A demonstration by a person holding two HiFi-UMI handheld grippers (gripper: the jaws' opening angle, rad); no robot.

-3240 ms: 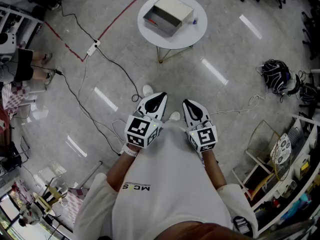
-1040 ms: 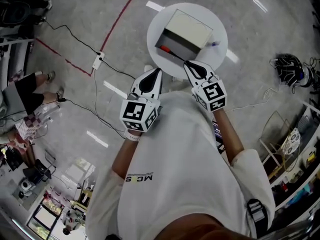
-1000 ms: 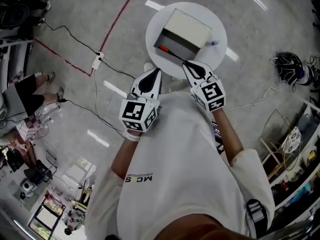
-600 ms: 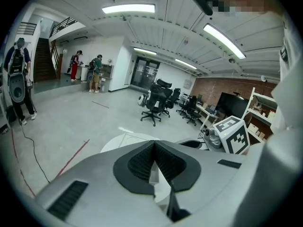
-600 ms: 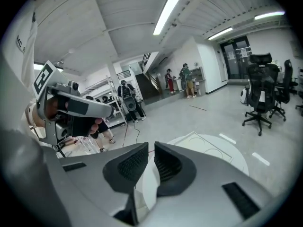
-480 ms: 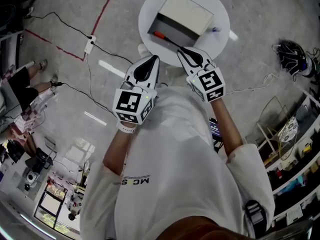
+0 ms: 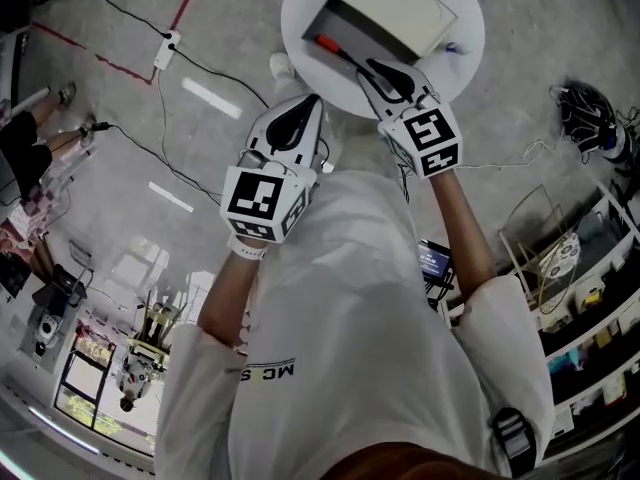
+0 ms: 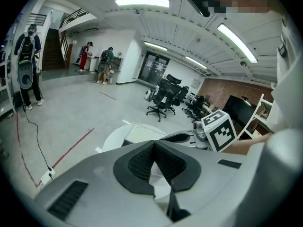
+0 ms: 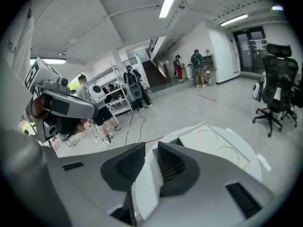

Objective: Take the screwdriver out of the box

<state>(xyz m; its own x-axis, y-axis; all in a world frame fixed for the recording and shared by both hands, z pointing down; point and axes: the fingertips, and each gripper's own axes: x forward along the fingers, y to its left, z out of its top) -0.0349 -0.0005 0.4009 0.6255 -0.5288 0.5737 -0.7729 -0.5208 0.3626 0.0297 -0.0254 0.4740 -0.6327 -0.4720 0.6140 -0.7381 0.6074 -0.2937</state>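
A grey box (image 7: pixel 395 3) with its open side facing me stands on a round white table (image 7: pixel 470 58). A screwdriver (image 7: pixel 335 50) with a red handle and black shaft lies in the box's opening, its shaft pointing out toward me. My right gripper (image 7: pixel 378 66) hovers over the table's near edge, right by the shaft's tip, jaws slightly apart and empty. My left gripper (image 7: pixel 305 105) hangs lower left, off the table, its jaws touching. In the left gripper view the box (image 8: pixel 137 132) sits beyond the left gripper (image 8: pixel 154 143). The right gripper (image 9: pixel 151 145) faces the box (image 9: pixel 213 143).
A small blue object (image 7: pixel 452 47) lies on the table right of the box. Black cables and a power strip (image 7: pixel 166 41) run over the floor at left, by a red tape line. Shelving (image 7: pixel 590 288) stands at right. Office chairs (image 8: pixel 163 96) and people stand far off.
I have walked up to the table. Both grippers moved forward; the right one went from clear of the table to over its near edge beside the screwdriver's shaft.
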